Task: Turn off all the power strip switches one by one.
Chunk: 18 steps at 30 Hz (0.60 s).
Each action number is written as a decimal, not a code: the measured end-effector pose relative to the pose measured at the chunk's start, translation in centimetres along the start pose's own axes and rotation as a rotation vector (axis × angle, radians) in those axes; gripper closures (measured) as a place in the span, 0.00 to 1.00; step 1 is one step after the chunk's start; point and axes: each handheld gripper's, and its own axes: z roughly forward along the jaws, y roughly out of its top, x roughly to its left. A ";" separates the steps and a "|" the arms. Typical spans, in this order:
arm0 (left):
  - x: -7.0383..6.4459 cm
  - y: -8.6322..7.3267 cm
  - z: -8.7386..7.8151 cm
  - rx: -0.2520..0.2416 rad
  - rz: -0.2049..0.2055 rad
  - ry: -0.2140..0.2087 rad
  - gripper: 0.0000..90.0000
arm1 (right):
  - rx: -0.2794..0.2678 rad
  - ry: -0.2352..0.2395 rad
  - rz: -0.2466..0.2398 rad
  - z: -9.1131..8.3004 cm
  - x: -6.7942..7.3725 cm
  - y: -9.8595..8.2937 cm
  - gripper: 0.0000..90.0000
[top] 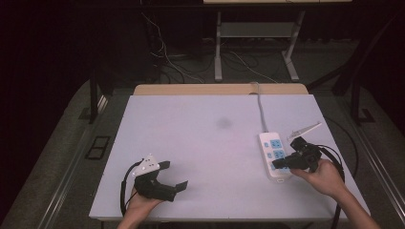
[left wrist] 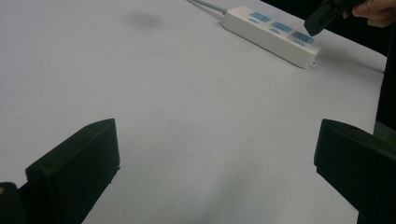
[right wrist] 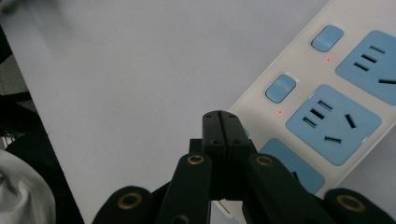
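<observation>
One power strip (top: pixel 274 155) with three blue sockets at frame right, two tongs, left (top: pixel 173 177) and right (top: pixel 279 163), on one white surface (top: pixel 205 143).

Open tabletop (top: pixel 210 143) between both tongs; power strip (top: pixel 273 155) along right edge.

High view overhead; gripper views share power strip (left wrist: pixel 271 32).

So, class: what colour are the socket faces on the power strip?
Light blue socket faces on a white power strip, clearest in the right gripper view.
</observation>
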 end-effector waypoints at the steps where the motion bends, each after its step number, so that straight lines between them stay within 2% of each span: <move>1: 0.0 0.0 0.0 0.000 0.000 0.000 0.00 | 0.001 -0.002 0.003 0.1 0.0 0.0 1.00; 18: 0.0 0.0 0.0 0.003 0.002 -0.002 0.00 | -0.035 -0.022 0.038 1.1 -0.8 -0.5 1.00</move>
